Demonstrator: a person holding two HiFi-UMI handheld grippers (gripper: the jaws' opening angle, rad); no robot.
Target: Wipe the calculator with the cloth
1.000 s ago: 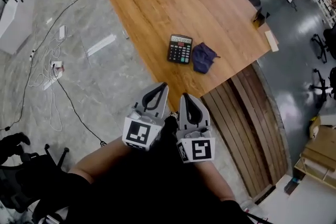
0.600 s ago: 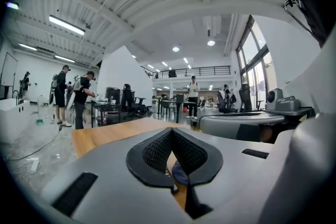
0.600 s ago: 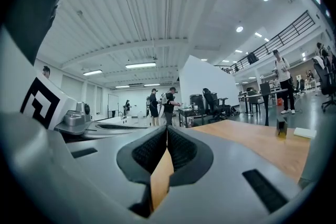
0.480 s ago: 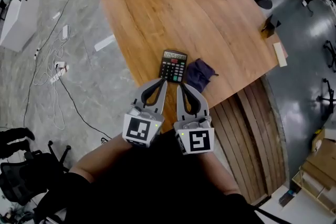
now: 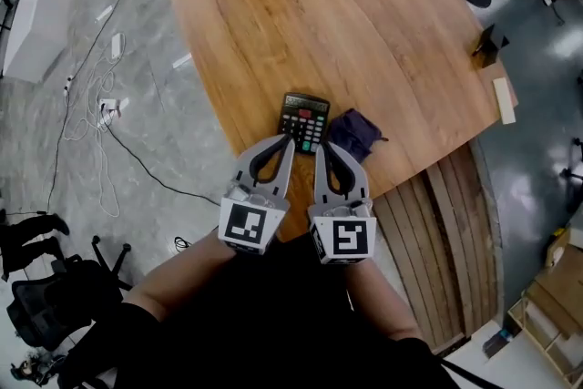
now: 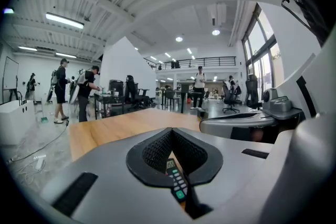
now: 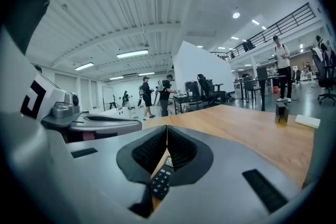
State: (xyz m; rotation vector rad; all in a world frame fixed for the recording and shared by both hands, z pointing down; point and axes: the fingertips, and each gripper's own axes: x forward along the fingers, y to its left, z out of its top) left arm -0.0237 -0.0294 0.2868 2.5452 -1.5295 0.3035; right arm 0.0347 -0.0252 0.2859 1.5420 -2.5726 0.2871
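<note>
Risk: your left gripper (image 5: 288, 141) and right gripper (image 5: 320, 148) are clenched empty, so you'd just shove the cloth (image 5: 356, 133) into the calculator (image 5: 304, 120).

The rounded light-brown wooden table (image 5: 364, 23) carries a small dark upright object (image 5: 489, 41) at its right edge. A pale rectangular block (image 5: 503, 100) lies near it on the same edge. A brown slatted wooden panel (image 5: 451, 241) sits below the table's near right edge. On the grey polished floor (image 5: 182, 150) left of the table are a white power strip (image 5: 109, 107) and a black cable (image 5: 137, 162). A black wheeled office chair (image 5: 46, 314) stands off the table's near left corner.
</note>
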